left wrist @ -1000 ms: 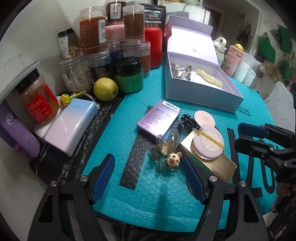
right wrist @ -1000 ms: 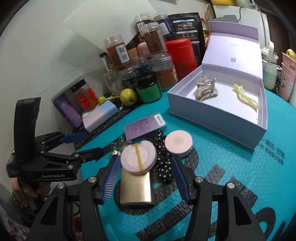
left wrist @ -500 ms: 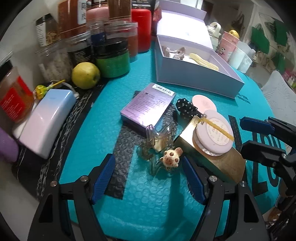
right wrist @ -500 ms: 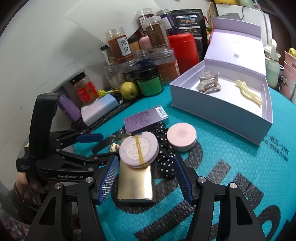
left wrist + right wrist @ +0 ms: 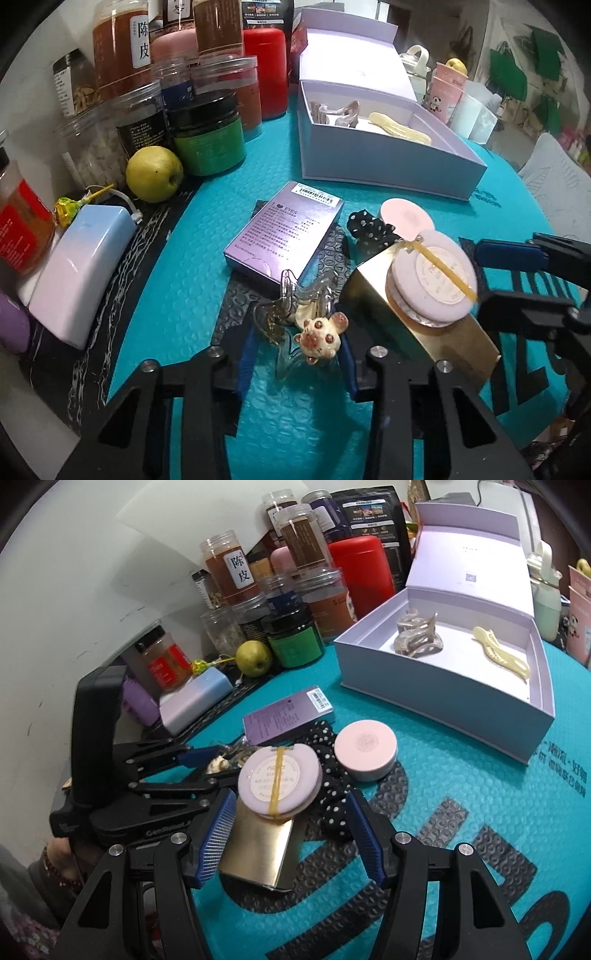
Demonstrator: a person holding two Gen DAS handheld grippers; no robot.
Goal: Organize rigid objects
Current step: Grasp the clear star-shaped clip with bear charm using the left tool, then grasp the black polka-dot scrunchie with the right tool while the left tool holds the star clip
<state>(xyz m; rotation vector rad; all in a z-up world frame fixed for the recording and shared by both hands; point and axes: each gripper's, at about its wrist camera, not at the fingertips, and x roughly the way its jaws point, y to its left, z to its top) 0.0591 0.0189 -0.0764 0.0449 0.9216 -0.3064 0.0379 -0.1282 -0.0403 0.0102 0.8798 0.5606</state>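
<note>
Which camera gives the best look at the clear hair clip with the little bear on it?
The left wrist view. The clear hair clip sits front and centre there, bear face visible, between the left claw pads, which have just closed on it. In the right wrist view, only a sliver shows, mostly hidden behind the banded round compact.

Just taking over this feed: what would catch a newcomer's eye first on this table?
Nearest, the left gripper has just closed on a clear hair clip with a small bear charm. Beside it a round lilac tin sits on a gold box between the right gripper's open jaws. Behind, an open lavender box holds two more clips.
</note>
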